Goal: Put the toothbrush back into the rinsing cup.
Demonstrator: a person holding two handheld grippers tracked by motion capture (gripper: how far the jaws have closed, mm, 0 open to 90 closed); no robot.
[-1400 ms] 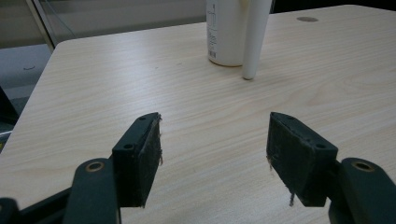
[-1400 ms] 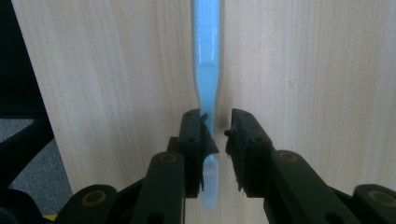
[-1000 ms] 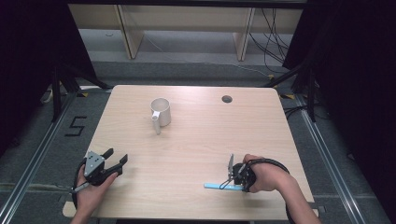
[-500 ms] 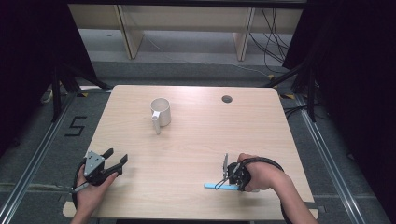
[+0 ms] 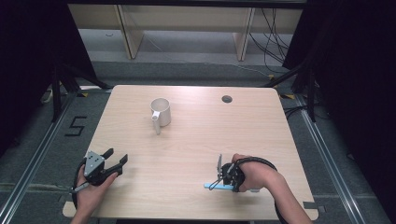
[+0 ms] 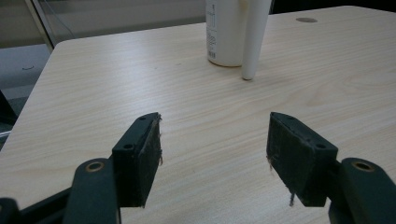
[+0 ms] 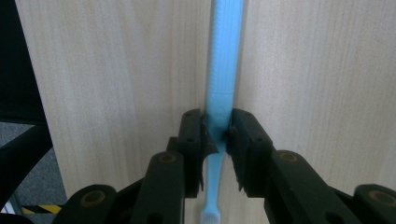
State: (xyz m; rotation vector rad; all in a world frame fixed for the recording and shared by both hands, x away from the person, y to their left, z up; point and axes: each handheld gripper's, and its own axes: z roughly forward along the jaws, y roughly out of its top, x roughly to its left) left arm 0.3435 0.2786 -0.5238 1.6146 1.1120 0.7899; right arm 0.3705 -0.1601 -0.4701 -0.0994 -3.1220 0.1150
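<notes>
a: start from above. where does everything sit relative to the white mug (image 5: 161,112)?

b: the mug stands upright on the wooden table (image 5: 261,126), toward the far side, handle turned to the near edge. the left gripper (image 5: 116,161) is well apart from it, nearer the person and a little to the mug's left, held in the left hand (image 5: 91,189) at the near corner. its jaws stand apart with nothing between them.

a: and the other side?

b: the right gripper (image 5: 218,179) is also well apart from the mug, nearer the person and off to the mug's right, held in the right hand (image 5: 254,175). a light blue toothbrush (image 5: 217,186) lies on the table right at it. a small dark round hole (image 5: 227,99) sits to the mug's right, near the far edge.

a: now the left gripper view.

b: the two black jaws stand wide apart over bare wood, empty. the mug (image 6: 226,30) is straight ahead and beyond them (its top is cut off by the frame), with its handle (image 6: 254,37) pointing down at the tabletop toward the camera.

a: and the right gripper view?

b: the jaws are closed on the toothbrush (image 7: 225,70), pinching its blue handle between the pads. the handle runs on ahead over the table, and the pale end pokes out behind the jaws. the mug's direction cannot be told from here.
</notes>
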